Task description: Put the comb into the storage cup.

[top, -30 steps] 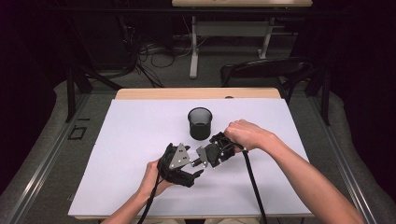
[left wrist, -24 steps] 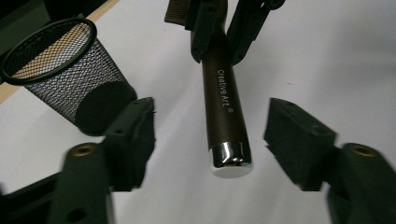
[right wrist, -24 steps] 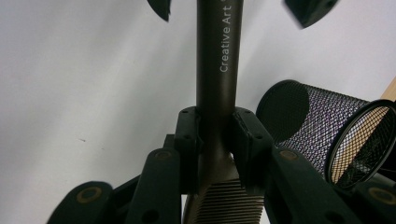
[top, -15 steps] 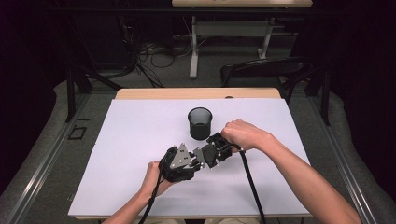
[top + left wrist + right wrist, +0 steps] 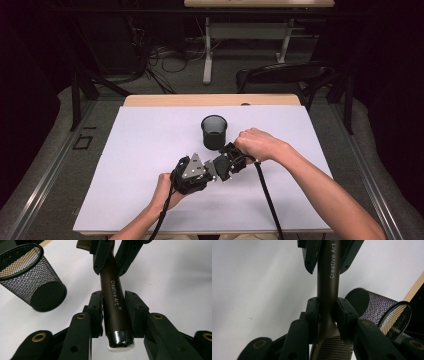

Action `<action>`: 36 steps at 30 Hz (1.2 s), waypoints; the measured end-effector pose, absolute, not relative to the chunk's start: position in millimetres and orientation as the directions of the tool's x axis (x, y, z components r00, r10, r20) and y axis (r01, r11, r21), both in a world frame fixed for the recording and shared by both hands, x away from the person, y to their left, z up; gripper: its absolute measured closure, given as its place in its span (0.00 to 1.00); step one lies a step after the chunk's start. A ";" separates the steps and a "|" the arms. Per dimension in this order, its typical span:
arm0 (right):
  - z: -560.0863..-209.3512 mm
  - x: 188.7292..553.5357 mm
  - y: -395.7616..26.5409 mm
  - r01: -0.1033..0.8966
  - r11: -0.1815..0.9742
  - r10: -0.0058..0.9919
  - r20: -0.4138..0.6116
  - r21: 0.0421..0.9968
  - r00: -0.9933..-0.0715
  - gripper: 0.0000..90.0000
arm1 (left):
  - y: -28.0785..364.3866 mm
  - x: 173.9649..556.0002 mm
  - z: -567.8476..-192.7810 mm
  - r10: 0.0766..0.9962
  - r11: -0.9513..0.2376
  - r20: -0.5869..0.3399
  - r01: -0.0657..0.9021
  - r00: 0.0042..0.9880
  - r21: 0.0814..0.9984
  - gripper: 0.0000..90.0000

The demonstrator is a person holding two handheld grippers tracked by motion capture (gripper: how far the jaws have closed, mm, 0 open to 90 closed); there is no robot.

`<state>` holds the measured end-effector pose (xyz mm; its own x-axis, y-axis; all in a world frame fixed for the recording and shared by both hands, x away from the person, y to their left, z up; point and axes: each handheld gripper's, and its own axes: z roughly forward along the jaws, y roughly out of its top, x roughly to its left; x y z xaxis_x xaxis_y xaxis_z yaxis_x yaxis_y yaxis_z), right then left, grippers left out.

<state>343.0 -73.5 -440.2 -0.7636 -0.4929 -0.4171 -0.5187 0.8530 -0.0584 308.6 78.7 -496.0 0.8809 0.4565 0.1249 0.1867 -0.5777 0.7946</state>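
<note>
Left gripper view: left tool [image 5: 113, 315], jaws just closing, clamps the brown brush handle [image 5: 113, 297]; right tool [image 5: 327, 315] grips its bristle end, at six o'clock of the mesh cup [image 5: 214, 132] on the tabletop [image 5: 140, 150].

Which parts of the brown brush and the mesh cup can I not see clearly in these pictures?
- Brush bristle end: in the left gripper view, cut off by the top edge and covered by the right gripper.
- Brush head: in the right gripper view, cut off by the bottom edge.
- Brush in the high view: too small, hidden between the grippers.
- Mesh cup inside: not visible from these angles.
</note>
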 end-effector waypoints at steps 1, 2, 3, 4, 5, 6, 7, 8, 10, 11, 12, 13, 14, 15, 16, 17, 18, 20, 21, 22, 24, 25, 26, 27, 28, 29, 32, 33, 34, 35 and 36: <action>-440.0 343.0 -73.3 -0.517 0.854 -0.492 -0.417 -0.059 -0.764 0.81 | 78.6 308.5 -496.2 0.459 -0.577 0.123 0.190 0.880 0.794 0.77; -439.9 343.0 -73.1 -0.518 0.853 -0.493 -0.418 -0.060 -0.763 0.81 | 78.8 308.8 -496.2 0.461 -0.578 0.126 0.189 0.878 0.794 0.78; -439.7 343.0 -72.8 -0.517 0.854 -0.493 -0.417 -0.061 -0.764 0.81 | 78.7 308.8 -496.4 0.462 -0.576 0.123 0.191 0.878 0.795 0.78; -439.7 343.2 -72.7 -0.518 0.853 -0.493 -0.416 -0.061 -0.764 0.81 | 78.7 308.8 -496.4 0.465 -0.576 0.126 0.191 0.877 0.795 0.78; -439.6 343.4 -72.5 -0.517 0.854 -0.493 -0.414 -0.061 -0.765 0.81 | 79.0 308.9 -496.4 0.469 -0.574 0.126 0.194 0.874 0.795 0.79; -439.7 343.7 -72.3 -0.513 0.856 -0.489 -0.414 -0.059 -0.768 0.81 | 79.2 309.1 -496.6 0.473 -0.574 0.129 0.193 0.872 0.796 0.79; -439.7 343.7 -72.2 -0.511 0.858 -0.486 -0.415 -0.058 -0.769 0.81 | 79.5 309.2 -496.6 0.476 -0.574 0.131 0.194 0.870 0.795 0.80; -439.6 344.0 -72.0 -0.511 0.858 -0.485 -0.420 -0.057 -0.767 0.81 | 79.7 309.1 -496.5 0.478 -0.574 0.135 0.193 0.868 0.796 0.80; -439.9 344.3 -71.8 -0.508 0.860 -0.481 -0.420 -0.055 -0.769 0.81 | 79.7 308.8 -496.6 0.480 -0.583 0.149 0.187 0.865 0.791 0.80; -440.0 344.5 -71.6 -0.508 0.860 -0.481 -0.422 -0.056 -0.768 0.81 | 79.6 308.6 -496.6 0.482 -0.583 0.154 0.185 0.862 0.791 0.80; -439.9 344.6 -71.4 -0.508 0.859 -0.482 -0.422 -0.056 -0.768 0.81 | 79.7 308.2 -496.7 0.484 -0.580 0.154 0.185 0.862 0.793 0.81; -439.8 344.7 -71.3 -0.508 0.859 -0.482 -0.422 -0.057 -0.768 0.81 | 79.7 307.6 -497.1 0.489 -0.572 0.150 0.186 0.860 0.799 0.81; -439.4 344.7 -71.4 -0.507 0.860 -0.481 -0.423 -0.057 -0.768 0.80 | 79.9 307.0 -497.4 0.492 -0.567 0.148 0.187 0.858 0.802 0.81; -439.2 344.6 -71.7 -0.505 0.861 -0.477 -0.424 -0.053 -0.770 0.80 | 80.3 306.8 -497.4 0.492 -0.566 0.149 0.185 0.858 0.803 0.81; -439.0 344.6 -72.1 -0.505 0.862 -0.476 -0.424 -0.050 -0.770 0.80 | 80.5 306.5 -497.3 0.490 -0.567 0.155 0.179 0.858 0.804 0.81; -438.5 344.5 -72.6 -0.507 0.861 -0.477 -0.423 -0.046 -0.771 0.80 | 80.6 306.1 -497.1 0.490 -0.564 0.157 0.175 0.857 0.807 0.81; -437.7 344.6 -72.9 -0.507 0.861 -0.476 -0.424 -0.045 -0.770 0.79 | 80.9 306.1 -496.7 0.486 -0.566 0.161 0.169 0.859 0.807 0.81; -437.2 344.9 -73.3 -0.503 0.863 -0.471 -0.429 -0.044 -0.771 0.71 | 81.2 305.9 -496.6 0.487 -0.552 0.150 0.171 0.860 0.816 0.81; -437.5 346.0 -73.6 -0.495 0.868 -0.463 -0.437 -0.046 -0.771 0.63 | 81.4 305.8 -496.8 0.488 -0.548 0.145 0.172 0.861 0.818 0.81; -437.7 347.0 -74.2 -0.480 0.876 -0.449 -0.434 -0.042 -0.781 0.59 | 81.9 306.0 -496.7 0.488 -0.547 0.146 0.171 0.861 0.819 0.81; -437.1 348.3 -76.6 -0.460 0.887 -0.422 -0.438 -0.022 -0.793 0.48 | 83.7 306.8 -496.7 0.490 -0.541 0.139 0.175 0.860 0.823 0.81; -436.0 349.3 -77.6 -0.444 0.896 -0.401 -0.440 -0.006 -0.803 0.43 | 84.8 307.0 -496.8 0.494 -0.539 0.140 0.175 0.858 0.824 0.81; -434.8 349.9 -79.1 -0.435 0.900 -0.384 -0.440 0.018 -0.812 0.38 | 85.6 307.7 -496.9 0.496 -0.530 0.132 0.179 0.858 0.829 0.81; -433.1 350.1 -80.8 -0.428 0.903 -0.366 -0.451 0.039 -0.814 0.33 | 87.0 308.3 -496.7 0.498 -0.524 0.125 0.183 0.858 0.832 0.81; -431.7 350.0 -82.5 -0.411 0.909 -0.338 -0.457 0.068 -0.823 0.29 | 87.8 308.7 -496.5 0.500 -0.522 0.127 0.181 0.857 0.834 0.81; -429.9 350.7 -83.8 -0.405 0.911 -0.326 -0.457 0.082 -0.827 0.26 | 88.9 308.7 -496.3 0.505 -0.515 0.123 0.184 0.854 0.837 0.81; -424.0 352.9 -90.3 -0.367 0.918 -0.263 -0.459 0.152 -0.849 0.20 | 91.1 308.6 -495.5 0.511 -0.507 0.123 0.183 0.851 0.842 0.81; -422.6 353.6 -92.5 -0.350 0.921 -0.241 -0.457 0.170 -0.856 0.18 | 91.7 308.5 -495.5 0.513 -0.504 0.123 0.182 0.849 0.844 0.81; -421.6 354.2 -95.0 -0.332 0.924 -0.218 -0.454 0.189 -0.864 0.16 | 92.3 308.5 -495.4 0.513 -0.505 0.126 0.180 0.849 0.844 0.81; -420.9 354.8 -96.8 -0.321 0.925 -0.203 -0.451 0.202 -0.869 0.16 | 92.9 308.6 -495.4 0.513 -0.507 0.128 0.179 0.849 0.843 0.81; -420.1 355.0 -99.5 -0.305 0.927 -0.183 -0.446 0.218 -0.876 0.15 | 93.5 308.8 -495.5 0.515 -0.507 0.131 0.178 0.847 0.843 0.81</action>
<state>355.0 -99.5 -420.1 -0.8761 -0.1831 -0.4460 -0.3050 0.9270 0.2184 308.8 93.5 -495.5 0.8472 0.5149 0.1306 0.1784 -0.5073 0.8431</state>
